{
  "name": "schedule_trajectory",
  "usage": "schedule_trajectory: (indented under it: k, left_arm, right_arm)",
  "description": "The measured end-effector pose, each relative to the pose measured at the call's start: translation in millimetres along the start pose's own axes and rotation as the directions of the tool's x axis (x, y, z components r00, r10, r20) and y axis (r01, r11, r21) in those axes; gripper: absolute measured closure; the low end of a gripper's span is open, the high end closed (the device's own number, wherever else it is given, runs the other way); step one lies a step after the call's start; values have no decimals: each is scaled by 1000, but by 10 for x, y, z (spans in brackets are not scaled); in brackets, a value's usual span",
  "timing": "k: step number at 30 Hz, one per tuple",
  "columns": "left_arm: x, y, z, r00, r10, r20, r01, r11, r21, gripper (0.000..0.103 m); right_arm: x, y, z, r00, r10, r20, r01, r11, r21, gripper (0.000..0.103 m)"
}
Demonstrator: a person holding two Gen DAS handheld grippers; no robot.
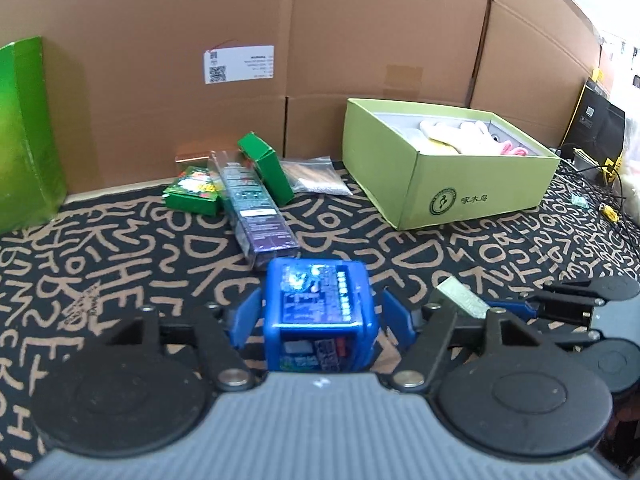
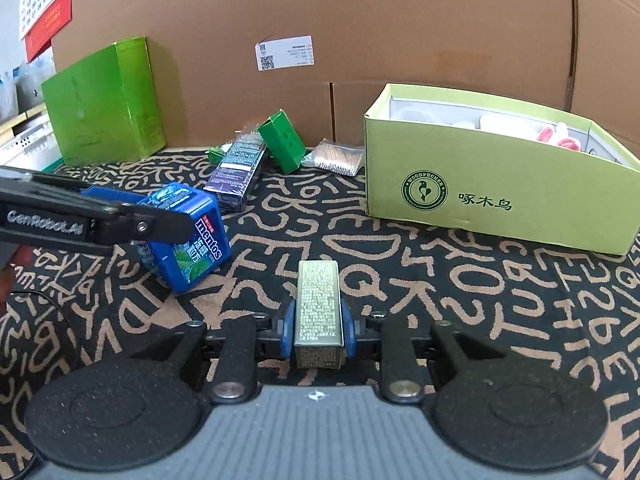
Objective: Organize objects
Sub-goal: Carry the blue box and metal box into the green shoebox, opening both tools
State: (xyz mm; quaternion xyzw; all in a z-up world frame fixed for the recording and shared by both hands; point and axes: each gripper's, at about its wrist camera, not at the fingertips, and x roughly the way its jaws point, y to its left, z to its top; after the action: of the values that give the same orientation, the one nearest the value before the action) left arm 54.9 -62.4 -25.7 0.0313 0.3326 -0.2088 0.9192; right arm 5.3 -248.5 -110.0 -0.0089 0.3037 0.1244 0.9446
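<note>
Right gripper (image 2: 318, 332) clamps gold box (image 2: 319, 308) (upright).

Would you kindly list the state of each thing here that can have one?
Left gripper: open, around blue Mentos box.
Right gripper: shut on gold box.
Light green shoebox: lidless, holding items.
Small green carton: tilted.

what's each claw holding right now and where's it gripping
Right claw clamps the small gold box by its long sides. Left claw straddles the blue mentos box, pads clear of its sides: no grip.
</note>
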Motion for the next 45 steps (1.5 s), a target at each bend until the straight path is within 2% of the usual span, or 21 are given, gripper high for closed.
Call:
schedule_trajectory:
  k: [7,10,14,17,21,26,31,35,38,45]
  left_arm:
    - [125,4,-31,999,22,-26,-22,1000,0,38]
    - [123,17,-30,999,13,-31,-13,1000,3,46]
    - [91,-16,-7,999,9,-33,-9,1000,13,46]
    - [28,-67,69,1000,-23,-12,23,1000,18,46]
    - [-74,-209,274,996,-75,56,73,996,43,46]
    - [-120,-459,605,981,-148,128,139,987,79,46]
    - [-19,-754,920,969,-170,181,153,983,105,46]
    - [228,-946,1151,968,-186,170,173,981,91,46]
    - [472,-1118,1293,976,-156,153,141,985,102,46]
    - [1016,-1369,1491,986,-133,99,125,988,91,46]
  right_arm:
    - [11,-8,2,1000,-6,-3,6,1000,2,76]
    - [38,-3,5,1000,-5,2,5,1000,4,76]
    - [25,-22,3,1000,-4,16,4,1000,19,77]
    - [-53,-73,29,999,-7,45,6,999,37,77]
    - [-224,-219,141,994,-34,108,29,998,53,77]
    - [-466,-468,324,974,-104,201,92,993,68,77]
    - [-626,-735,491,943,-197,269,181,980,82,77]
    - [-692,-1016,602,917,-265,300,238,963,122,77]
    - [-679,-1224,694,903,-307,301,273,950,149,77]
    - [-441,-1689,868,895,-375,242,332,921,202,77]
